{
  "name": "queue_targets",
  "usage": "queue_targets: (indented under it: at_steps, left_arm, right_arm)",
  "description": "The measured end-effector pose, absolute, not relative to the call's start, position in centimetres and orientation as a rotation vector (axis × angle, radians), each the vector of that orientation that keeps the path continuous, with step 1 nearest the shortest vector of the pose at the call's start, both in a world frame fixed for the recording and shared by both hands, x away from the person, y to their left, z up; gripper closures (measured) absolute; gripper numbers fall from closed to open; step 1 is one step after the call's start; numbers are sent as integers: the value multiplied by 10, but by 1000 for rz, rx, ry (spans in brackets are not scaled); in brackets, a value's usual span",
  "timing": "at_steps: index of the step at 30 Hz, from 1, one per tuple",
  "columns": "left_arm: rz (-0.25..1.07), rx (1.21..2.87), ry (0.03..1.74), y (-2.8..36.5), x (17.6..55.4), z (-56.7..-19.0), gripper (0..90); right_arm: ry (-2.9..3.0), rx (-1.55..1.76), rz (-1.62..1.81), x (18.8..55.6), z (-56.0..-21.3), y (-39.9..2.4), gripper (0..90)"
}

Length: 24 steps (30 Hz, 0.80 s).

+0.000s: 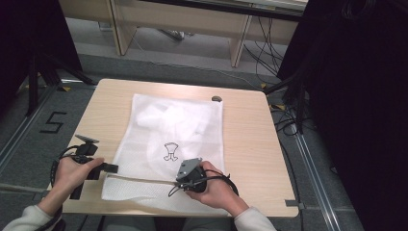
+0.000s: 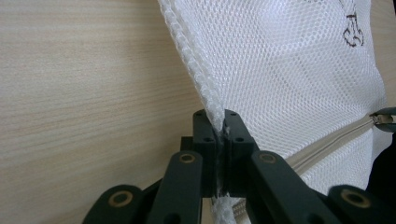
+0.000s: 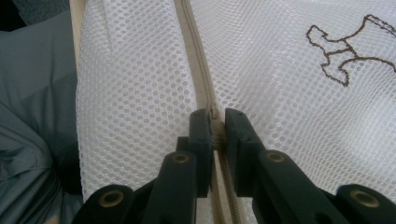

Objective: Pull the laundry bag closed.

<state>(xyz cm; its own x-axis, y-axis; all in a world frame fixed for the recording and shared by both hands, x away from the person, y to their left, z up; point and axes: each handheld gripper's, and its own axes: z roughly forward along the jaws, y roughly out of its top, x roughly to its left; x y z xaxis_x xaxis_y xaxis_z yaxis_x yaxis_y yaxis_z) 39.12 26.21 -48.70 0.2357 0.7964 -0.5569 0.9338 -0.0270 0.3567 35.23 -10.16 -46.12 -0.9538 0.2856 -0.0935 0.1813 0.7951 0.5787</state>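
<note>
A: Where does the mesh bag (image 1: 173,144) lie?

B: Flat on the table (image 1: 250,144), reaching its near edge. It looks light, soft and floppy.

A: Your grips?

B: My left gripper (image 2: 222,140) pinches the stitched side seam; my right gripper (image 3: 216,135) clamps the beige zipper (image 3: 198,70), probably its pull.

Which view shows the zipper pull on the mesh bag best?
Right gripper view: the right tongs pinch the zipper pull close up on the mesh bag. Left gripper view shows the zipper line and those tongs far off; in the high view the hand hides it.
</note>
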Motion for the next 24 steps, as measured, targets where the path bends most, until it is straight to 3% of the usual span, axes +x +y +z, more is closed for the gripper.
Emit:
queue_targets:
  at_steps: [24]
  left_arm:
    - [-263, 1847, 1589, 262, 391, -488, 851]
  right_arm:
    - [2831, 410, 871, 352, -459, -113, 825]
